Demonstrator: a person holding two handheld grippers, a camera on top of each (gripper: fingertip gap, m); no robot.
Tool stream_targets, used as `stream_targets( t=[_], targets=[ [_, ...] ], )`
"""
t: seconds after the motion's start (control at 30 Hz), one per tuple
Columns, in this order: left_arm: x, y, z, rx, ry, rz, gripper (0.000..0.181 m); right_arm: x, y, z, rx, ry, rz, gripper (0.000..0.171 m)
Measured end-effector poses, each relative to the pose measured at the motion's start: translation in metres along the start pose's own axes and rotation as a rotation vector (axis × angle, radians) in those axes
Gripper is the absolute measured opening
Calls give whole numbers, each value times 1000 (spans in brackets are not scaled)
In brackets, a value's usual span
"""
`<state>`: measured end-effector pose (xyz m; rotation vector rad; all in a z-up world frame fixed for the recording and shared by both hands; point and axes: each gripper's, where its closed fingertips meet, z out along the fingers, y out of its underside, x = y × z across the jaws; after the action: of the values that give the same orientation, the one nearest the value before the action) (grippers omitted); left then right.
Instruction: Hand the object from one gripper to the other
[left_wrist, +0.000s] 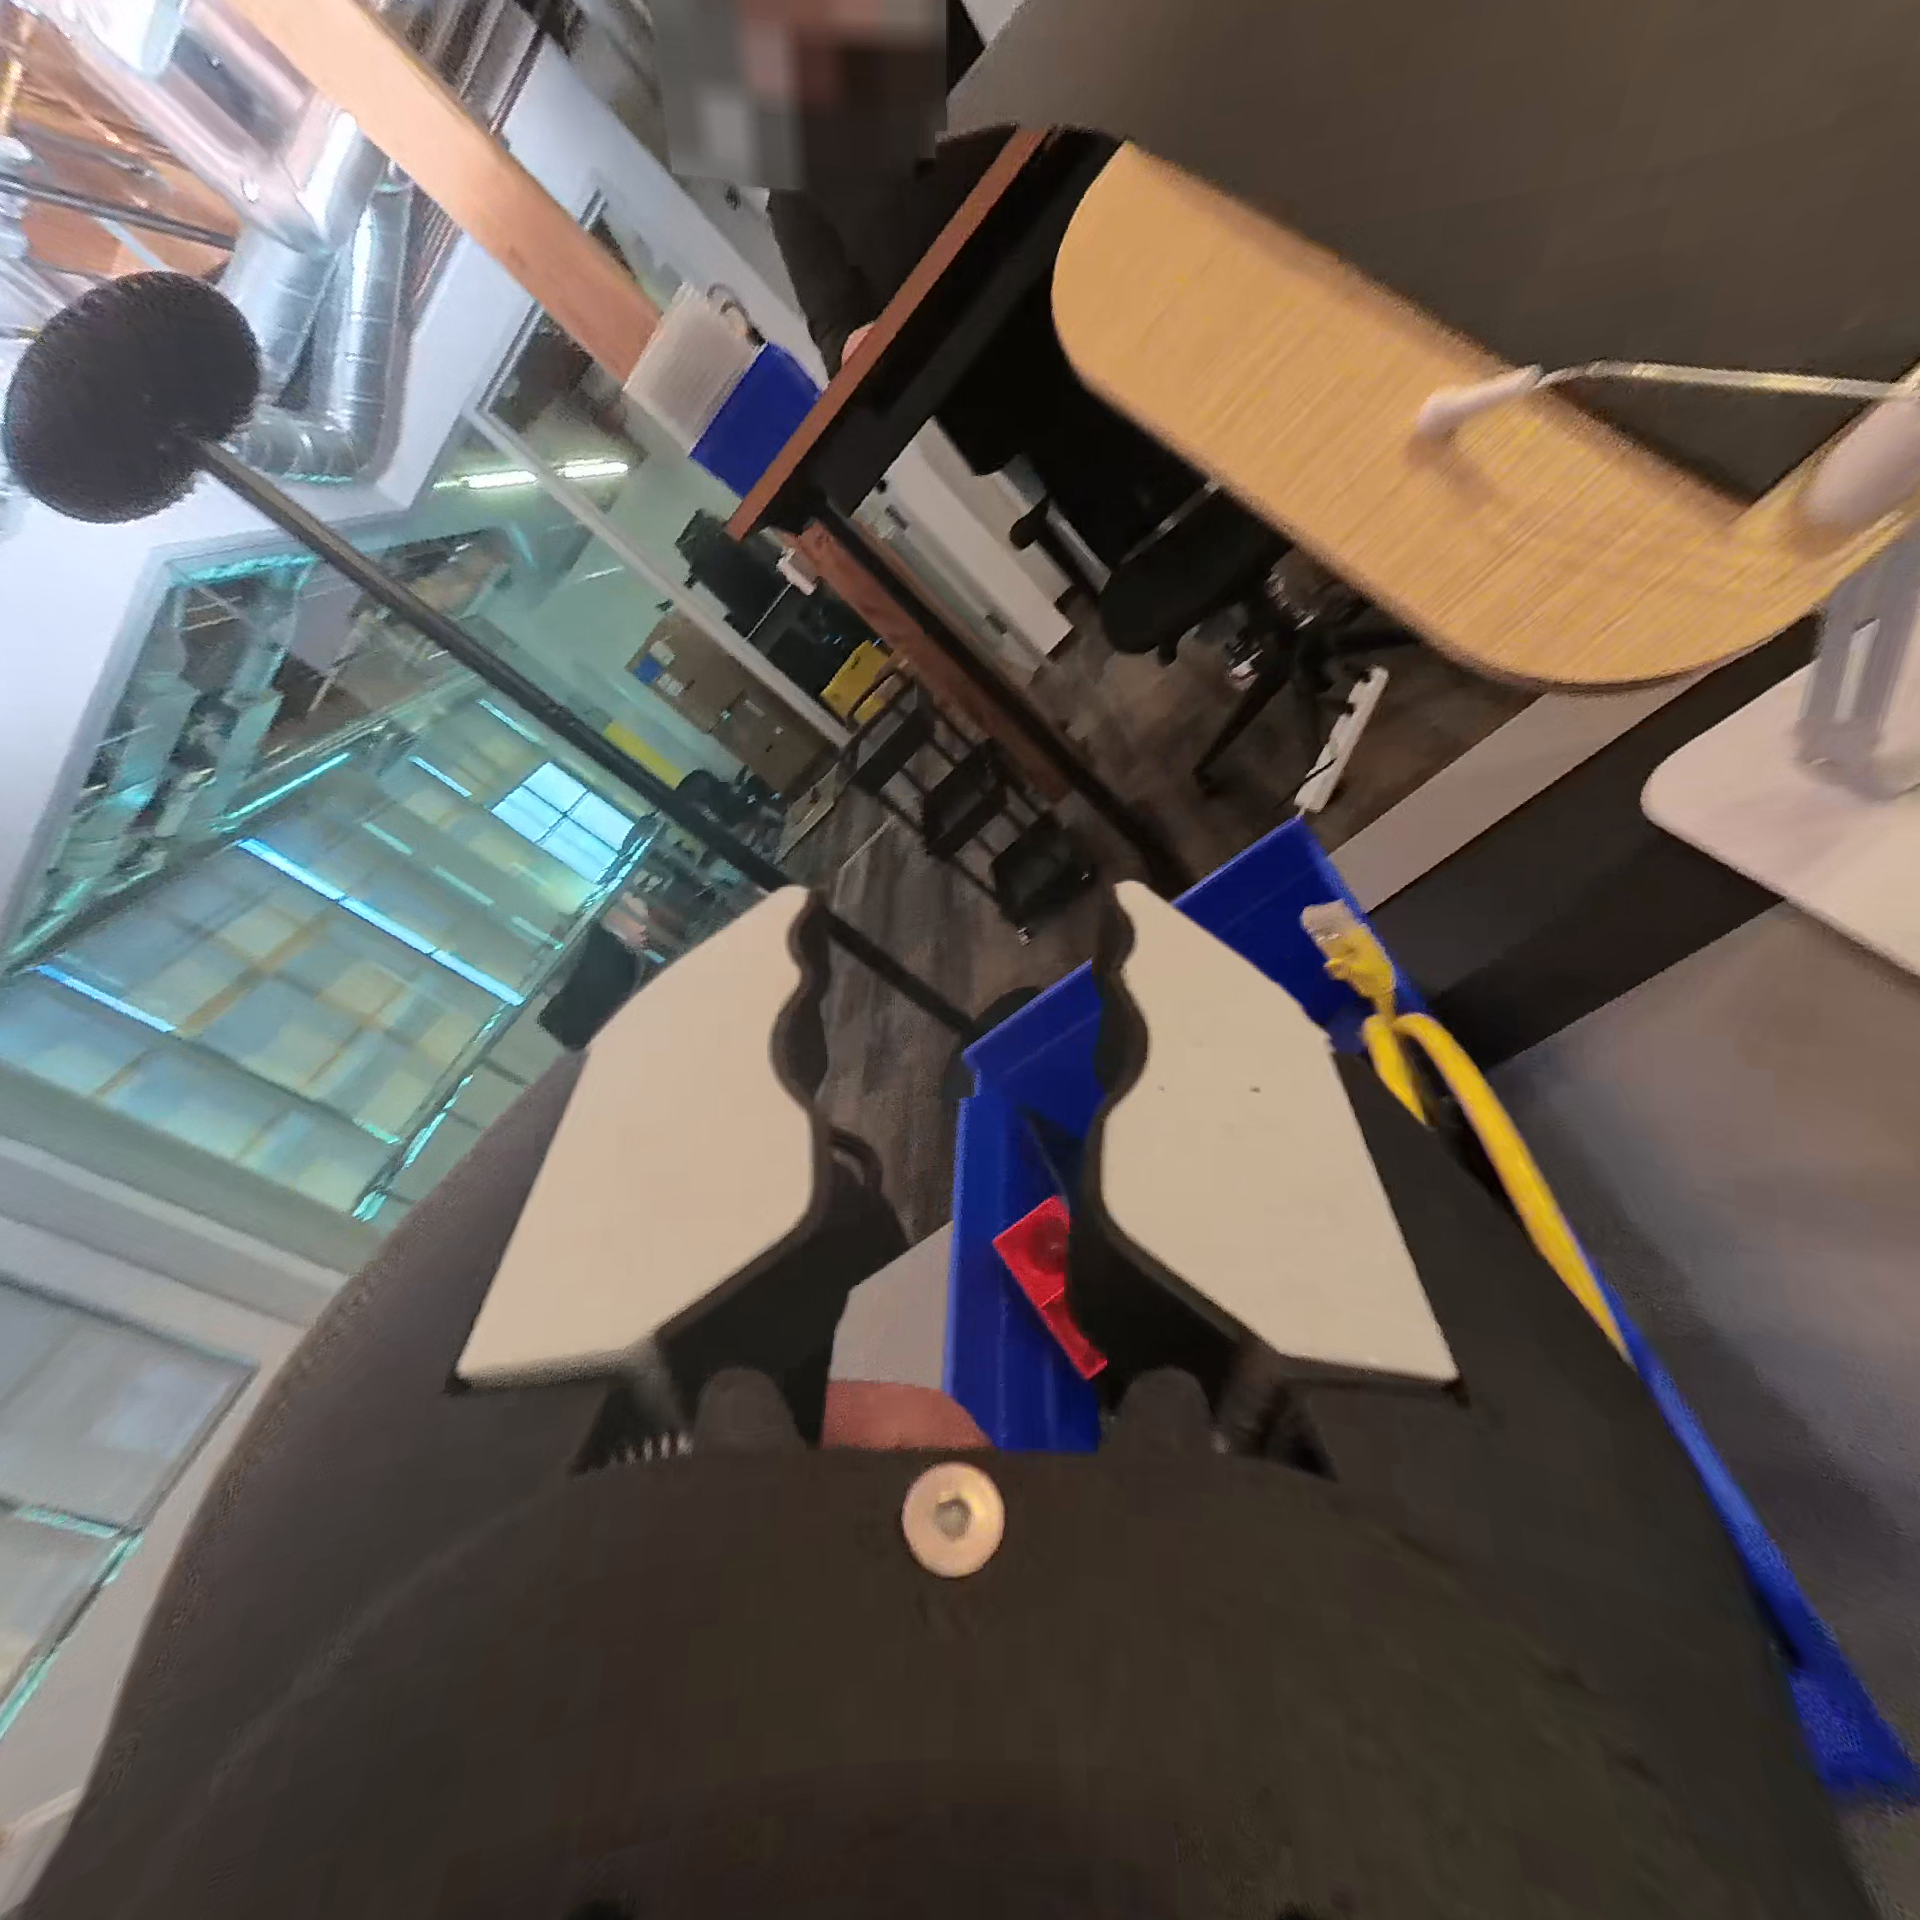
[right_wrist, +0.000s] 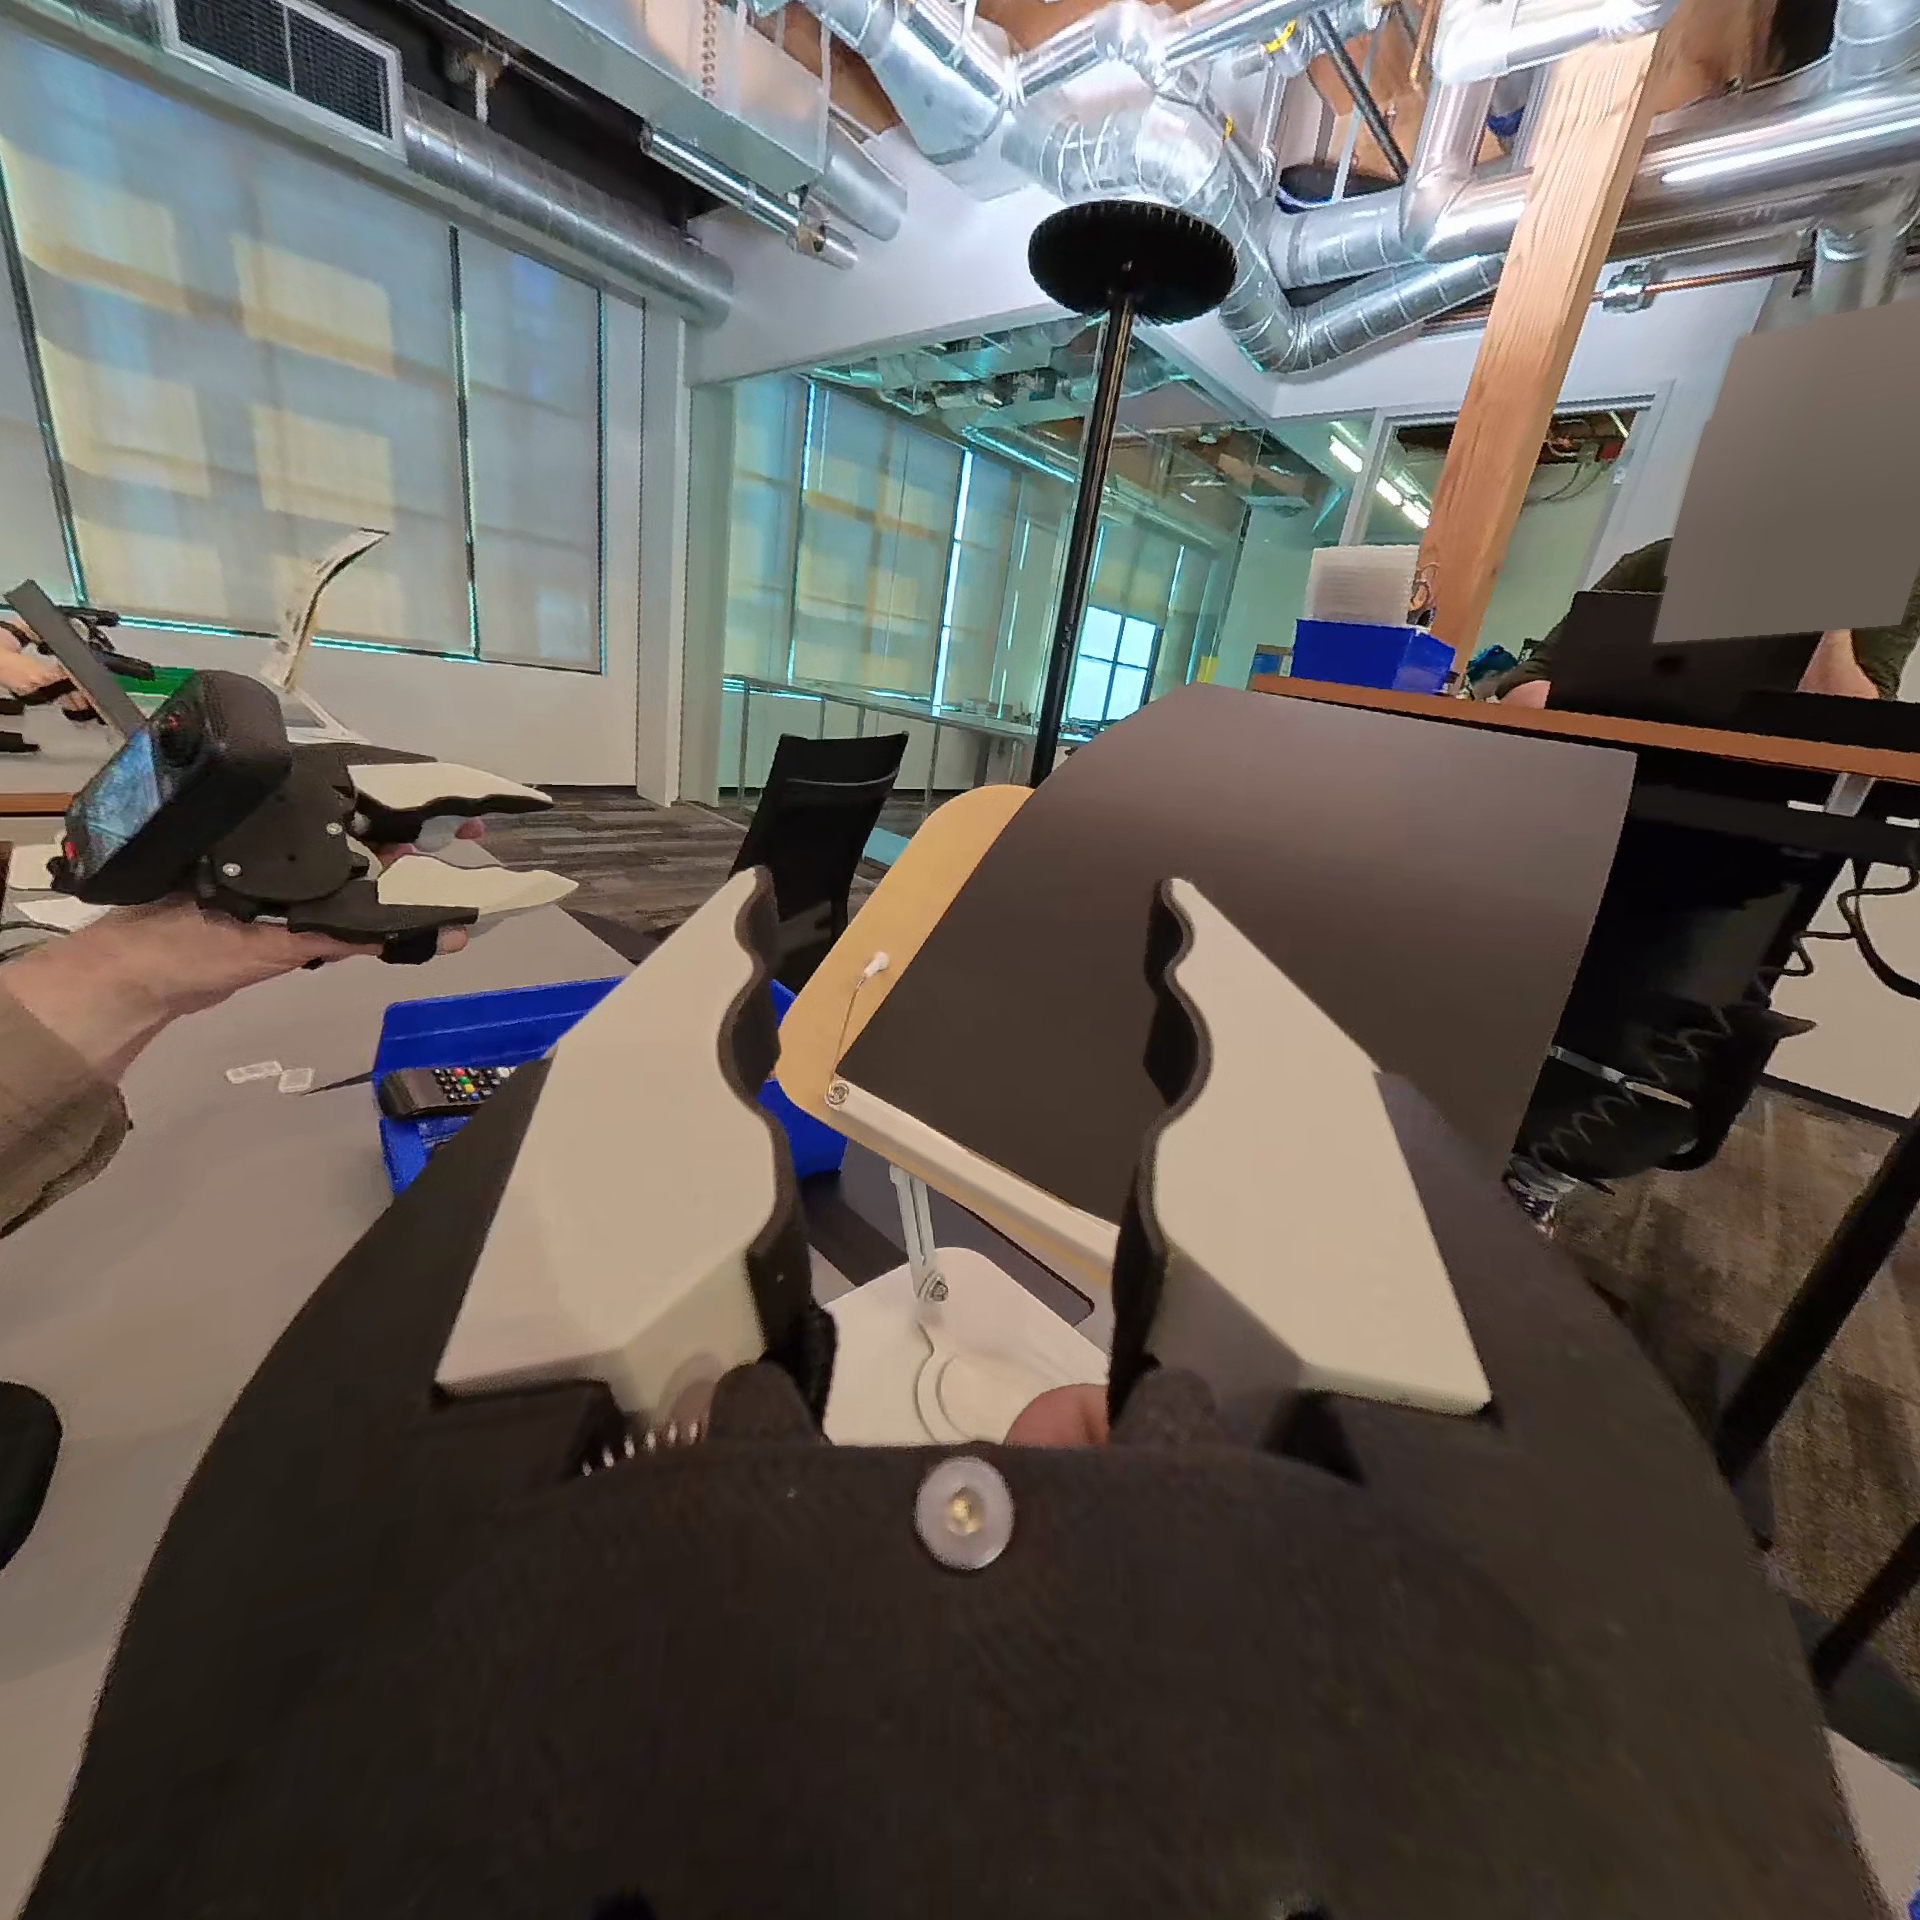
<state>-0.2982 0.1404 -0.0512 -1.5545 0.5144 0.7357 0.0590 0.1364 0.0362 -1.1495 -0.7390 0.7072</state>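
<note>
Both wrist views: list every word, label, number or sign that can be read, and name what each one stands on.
No text can be read in either view.
Remote control in the blue bin: button markings too small to read.
Screen behind the left tongs: picture only, blurred.
Cardboard boxes in the left wrist view: labels blurred, unreadable.
</note>
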Motion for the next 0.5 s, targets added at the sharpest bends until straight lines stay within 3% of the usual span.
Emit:
stream_targets(
  t=[0.13, 0.37, 0.5],
  targets=[
    [-20, 14, -7, -52, -29, -38, 59, 9, 2, -5, 1, 8, 15, 69],
    [-13, 82, -9, -322, 99, -57, 43, 24, 18, -9, -34, 19, 43, 66],
    [-2, 109, 4, -393, 120, -135, 35, 25, 32, -3, -65, 12, 55, 65]
  ],
)
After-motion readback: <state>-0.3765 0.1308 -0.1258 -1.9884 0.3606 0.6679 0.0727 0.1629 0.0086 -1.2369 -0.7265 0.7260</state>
